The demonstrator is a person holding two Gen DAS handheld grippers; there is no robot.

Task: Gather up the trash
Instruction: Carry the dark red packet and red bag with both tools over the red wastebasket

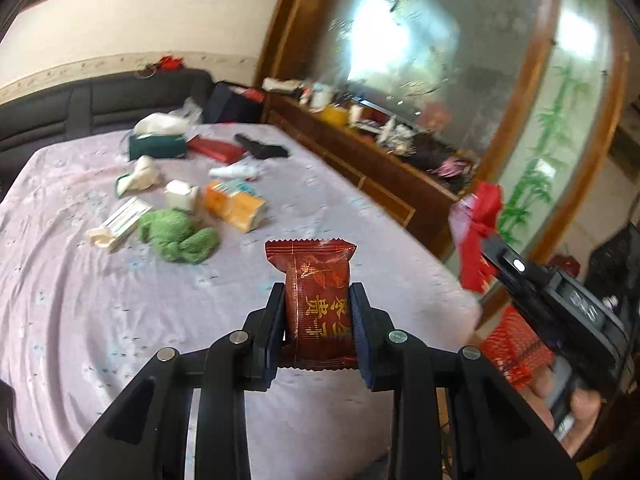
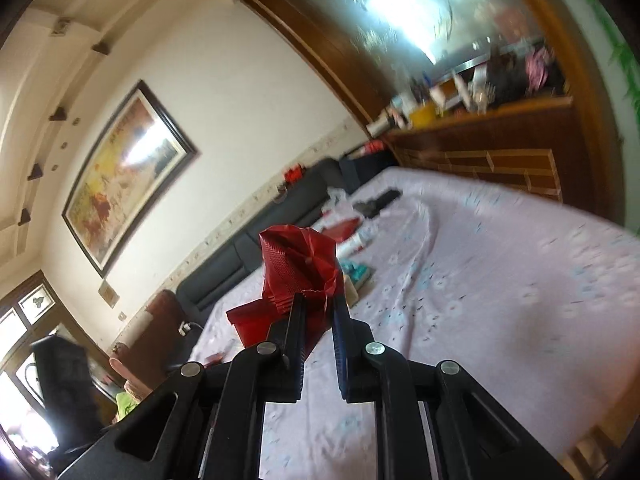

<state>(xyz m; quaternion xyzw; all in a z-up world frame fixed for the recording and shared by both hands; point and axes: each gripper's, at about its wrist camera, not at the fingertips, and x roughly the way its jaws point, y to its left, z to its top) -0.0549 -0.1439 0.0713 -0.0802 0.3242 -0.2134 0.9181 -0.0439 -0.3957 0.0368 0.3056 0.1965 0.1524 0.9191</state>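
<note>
My left gripper (image 1: 318,300) is shut on a dark red snack packet (image 1: 316,296) with gold characters, held above the bed's near half. My right gripper (image 2: 318,306) is shut on a crumpled red wrapper (image 2: 298,270), raised over the bed; that gripper and its wrapper (image 1: 478,236) also show at the right of the left wrist view. More litter lies on the pale purple bed sheet (image 1: 100,300): an orange carton (image 1: 234,204), a white box (image 1: 182,194), a striped white box (image 1: 118,222), crumpled white paper (image 1: 140,176) and a white tube (image 1: 236,170).
A green knitted cloth (image 1: 178,234), a green tissue pack (image 1: 158,146), a red packet (image 1: 216,148) and a black item (image 1: 262,148) lie on the bed. A cluttered wooden ledge (image 1: 360,160) with a mirror runs along the right. A dark headboard (image 1: 100,100) is at the back. A red mesh bag (image 1: 514,348) hangs at right.
</note>
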